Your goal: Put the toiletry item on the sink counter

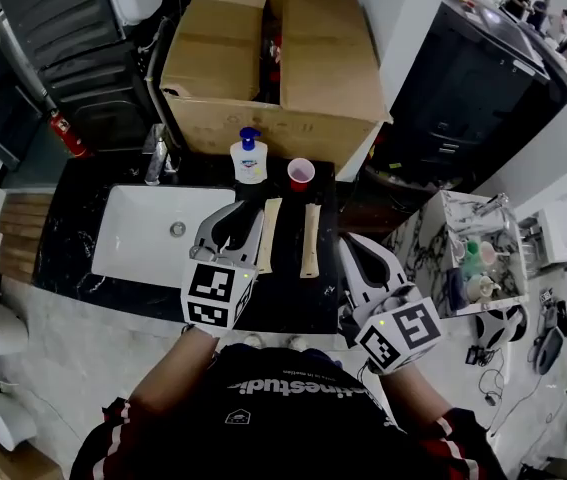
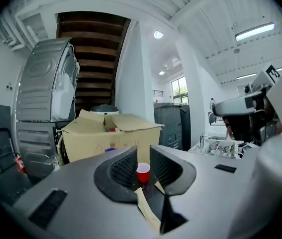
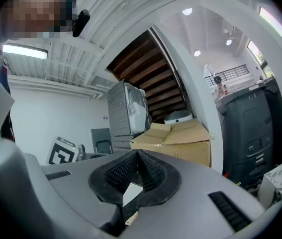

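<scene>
On the black marble counter point(image 1: 293, 303), two long tan tube-like items lie side by side: one point(image 1: 269, 236) right beside my left gripper, the other point(image 1: 310, 240) further right. Behind them stand a white soap bottle with a blue pump point(image 1: 248, 158) and a red cup point(image 1: 301, 174). My left gripper point(image 1: 239, 214) hovers over the counter, open, with nothing between its fingers. Through its gap point(image 2: 143, 157) I see the red cup point(image 2: 142, 173) far off and a tan item point(image 2: 148, 212) below. My right gripper point(image 1: 355, 242) point(image 3: 138, 157) is shut and empty at the counter's right end.
A white sink point(image 1: 133, 258) with a faucet point(image 1: 158, 156) fills the counter's left part. A large open cardboard box point(image 1: 273, 58) stands behind the counter. A cluttered marble-topped cart point(image 1: 473, 258) is to the right, and stacked grey machines point(image 1: 83, 58) at the back left.
</scene>
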